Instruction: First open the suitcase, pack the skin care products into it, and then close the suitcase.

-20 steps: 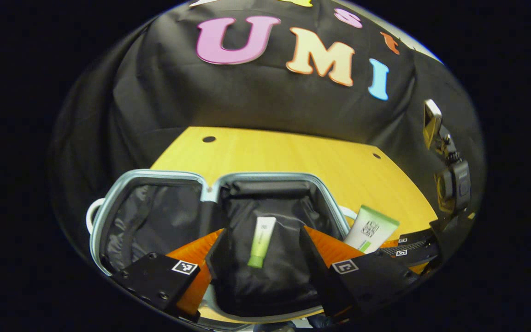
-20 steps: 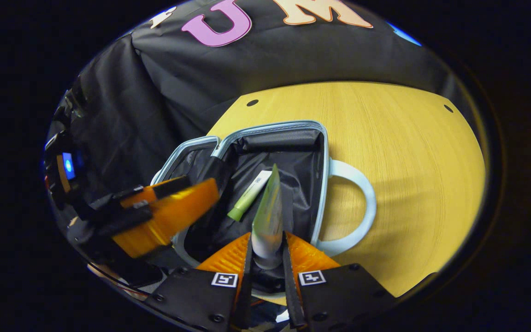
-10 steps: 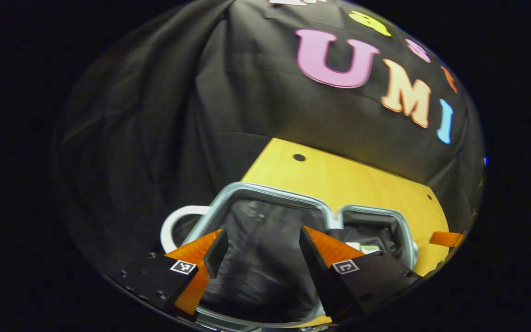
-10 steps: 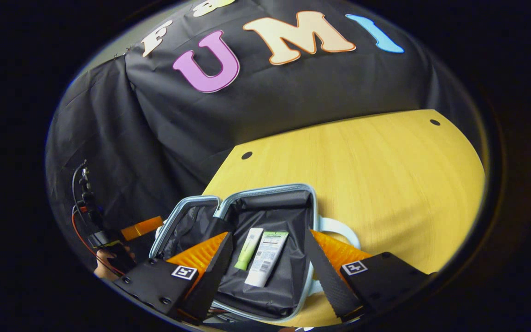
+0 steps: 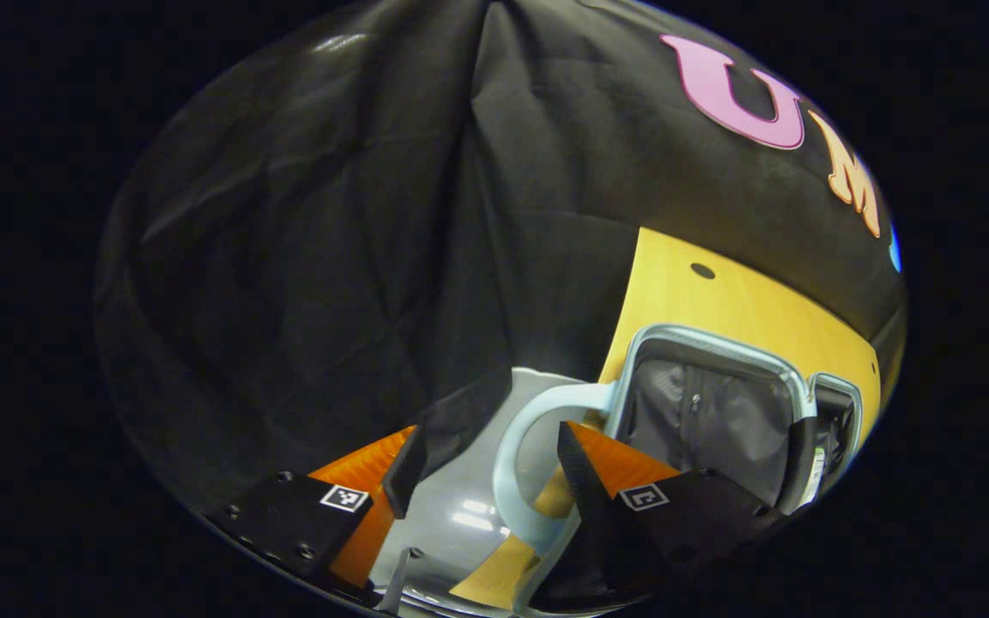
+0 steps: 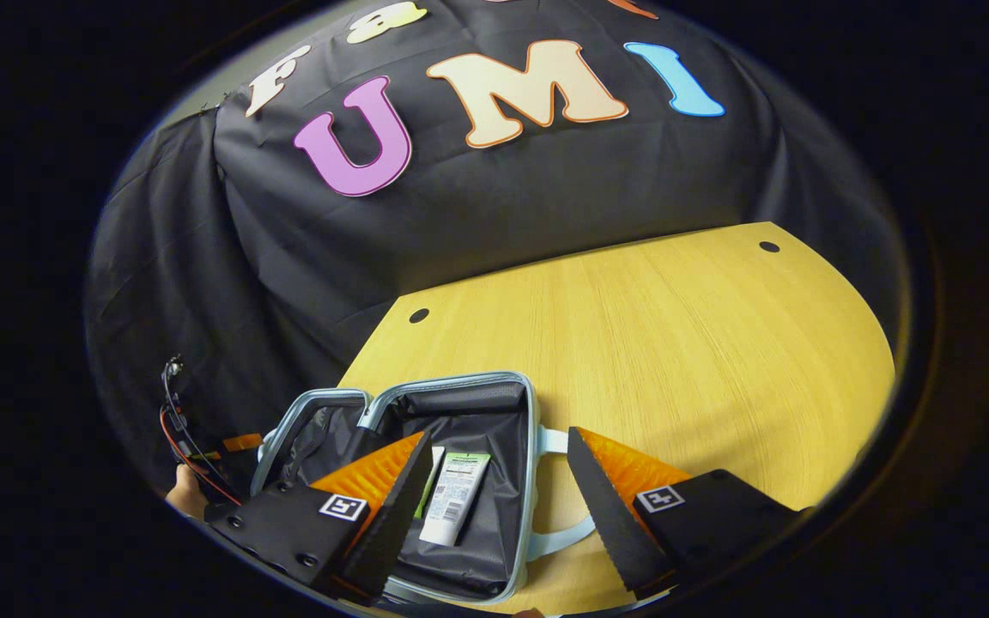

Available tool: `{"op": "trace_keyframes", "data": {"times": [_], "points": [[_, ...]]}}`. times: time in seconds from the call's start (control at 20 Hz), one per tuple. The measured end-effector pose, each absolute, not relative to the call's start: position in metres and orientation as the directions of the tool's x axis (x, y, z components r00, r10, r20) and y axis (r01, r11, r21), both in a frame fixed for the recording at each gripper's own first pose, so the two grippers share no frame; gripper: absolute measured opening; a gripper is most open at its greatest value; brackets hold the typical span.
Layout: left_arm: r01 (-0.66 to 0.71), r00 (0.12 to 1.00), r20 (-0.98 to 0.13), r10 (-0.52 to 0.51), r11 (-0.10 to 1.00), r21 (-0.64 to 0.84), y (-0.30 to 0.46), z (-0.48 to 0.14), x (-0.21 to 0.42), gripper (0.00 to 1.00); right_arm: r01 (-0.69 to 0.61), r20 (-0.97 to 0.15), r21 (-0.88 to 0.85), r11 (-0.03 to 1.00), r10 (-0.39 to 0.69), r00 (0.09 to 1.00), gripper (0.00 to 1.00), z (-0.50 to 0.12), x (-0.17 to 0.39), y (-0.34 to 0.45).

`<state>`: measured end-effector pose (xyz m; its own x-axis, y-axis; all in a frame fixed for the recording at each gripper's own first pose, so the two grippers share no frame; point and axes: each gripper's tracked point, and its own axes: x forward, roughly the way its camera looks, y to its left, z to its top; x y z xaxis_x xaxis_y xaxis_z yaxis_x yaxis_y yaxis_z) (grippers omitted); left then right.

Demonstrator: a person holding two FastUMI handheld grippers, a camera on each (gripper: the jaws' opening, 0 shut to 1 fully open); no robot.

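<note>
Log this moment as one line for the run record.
suitcase: open on table | tubes: two inside | right tongs: open, above suitcase | left tongs: open at handle | next: likely close

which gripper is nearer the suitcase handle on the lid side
Left. The left gripper is open with the lid-side handle right between its fingers. The right gripper is open above the other half, over the tubes.

Open suitcase (image 6: 494, 549) with two tubes inside — lying flat on the wooden table.

Pale-blue rim, black lining, both halves spread, a handle at its 3 o'clock side. White-labelled tube (image 6: 455, 498) lies lengthwise in the right half — a green tube (image 6: 427, 491) touching at its 9 o'clock.
</note>
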<state>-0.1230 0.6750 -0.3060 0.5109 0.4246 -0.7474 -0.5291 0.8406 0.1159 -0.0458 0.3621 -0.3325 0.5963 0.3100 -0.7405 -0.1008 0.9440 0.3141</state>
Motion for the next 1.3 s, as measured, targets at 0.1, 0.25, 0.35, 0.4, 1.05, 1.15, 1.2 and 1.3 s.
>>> {"op": "trace_keyframes", "data": {"times": [0.1,0.25,0.35,0.4,1.05,1.15,1.2,1.3], "points": [[-0.529,0.499,-0.771,0.396,0.844,0.092,0.68,-0.309,-0.13,0.83,-0.1,-0.741,0.298,0.949,0.296,0.603,0.98,-0.331,-0.045,0.358],[-0.523,0.486,-0.814,0.318,0.852,0.02,0.675,-0.331,-0.127,0.43,-0.107,-0.737,0.288,0.952,0.291,0.61,0.98,-0.325,-0.047,0.353],[-0.523,0.484,-0.823,0.297,0.852,0.0,0.672,-0.338,-0.126,0.2,-0.122,-0.723,0.273,0.954,0.288,0.628,0.98,-0.32,-0.046,0.349],[-0.528,0.494,-0.814,0.306,0.849,-0.001,0.671,-0.326,-0.123,0.11,-0.133,-0.719,0.264,0.955,0.287,0.633,0.98,-0.319,-0.046,0.348],[-0.384,0.743,-0.538,0.398,0.912,0.144,0.562,-0.129,-0.076,0.0,-0.295,-0.59,0.265,0.918,0.396,0.703,0.98,-0.278,-0.025,0.301],[-0.335,0.791,-0.487,0.371,0.928,0.163,0.512,-0.1,-0.061,0.0,-0.32,-0.568,0.253,0.913,0.408,0.714,0.98,-0.271,-0.022,0.278],[-0.306,0.805,-0.474,0.358,0.934,0.185,0.491,-0.09,-0.056,0.0,-0.323,-0.559,0.249,0.913,0.408,0.722,0.98,-0.268,-0.019,0.264],[-0.268,0.823,-0.461,0.331,0.943,0.198,0.451,-0.08,-0.042,0.0,-0.31,-0.549,0.262,0.914,0.405,0.731,0.98,-0.265,-0.017,0.24]]}}
